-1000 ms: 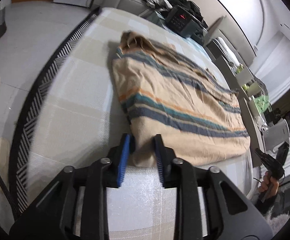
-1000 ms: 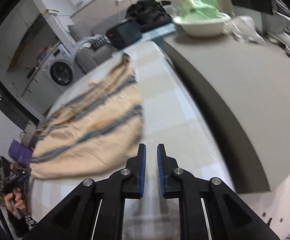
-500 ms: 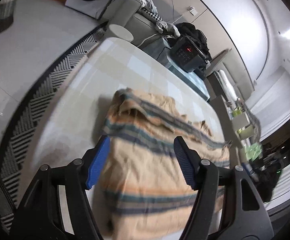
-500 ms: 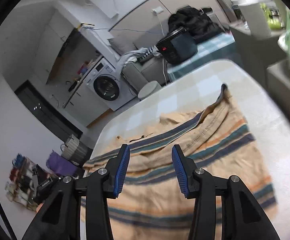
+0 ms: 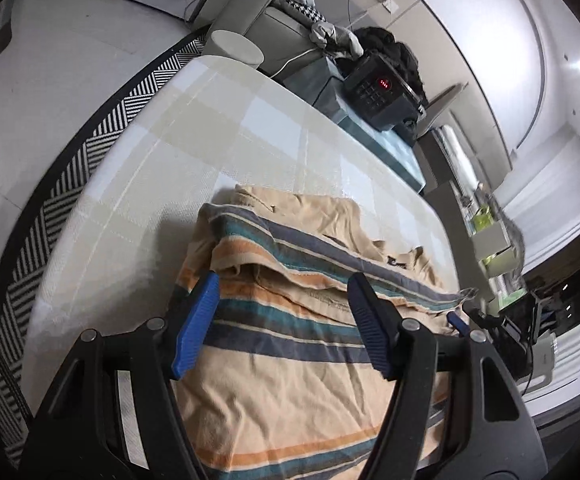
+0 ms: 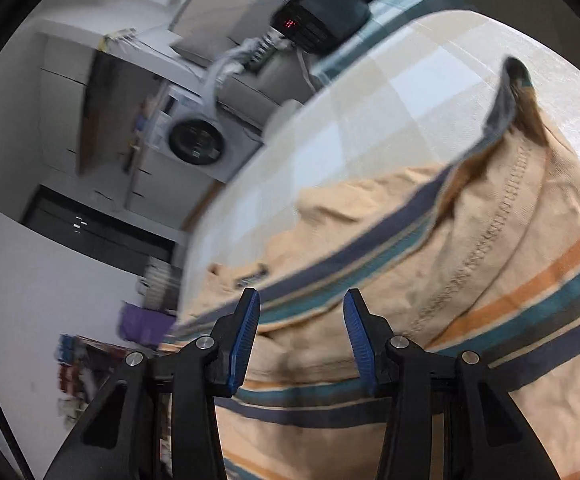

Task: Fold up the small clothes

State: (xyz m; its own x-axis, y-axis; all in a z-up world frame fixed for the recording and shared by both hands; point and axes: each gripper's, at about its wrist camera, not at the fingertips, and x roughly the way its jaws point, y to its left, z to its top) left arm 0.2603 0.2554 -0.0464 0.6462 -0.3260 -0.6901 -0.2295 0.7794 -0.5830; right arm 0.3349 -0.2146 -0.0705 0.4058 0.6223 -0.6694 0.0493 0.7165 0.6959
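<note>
Striped cloth (image 5: 290,344) lies spread on the checked tabletop (image 5: 194,148) in front of you, a tan garment with navy, teal and orange bands, one layer already turned over onto itself so a doubled edge runs across its middle. A dark collar-like tip (image 6: 509,80) sticks up at its far end in the right wrist view.

Your left gripper (image 5: 282,320) hangs over the near part of the cloth with its blue pads (image 5: 196,320) standing well apart; the fabric shows between them, but neither pad presses on it. Your right gripper (image 6: 299,330) is over the other side of the same garment, pads (image 6: 244,332) parted too, with nothing pinched.

Beyond the table's far end you have a dark box with a red lit display (image 5: 381,88) on a teal-covered surface. A washing machine (image 6: 196,140) stands farther off, and a black-and-white zigzag rug (image 5: 74,168) borders the table on the floor.
</note>
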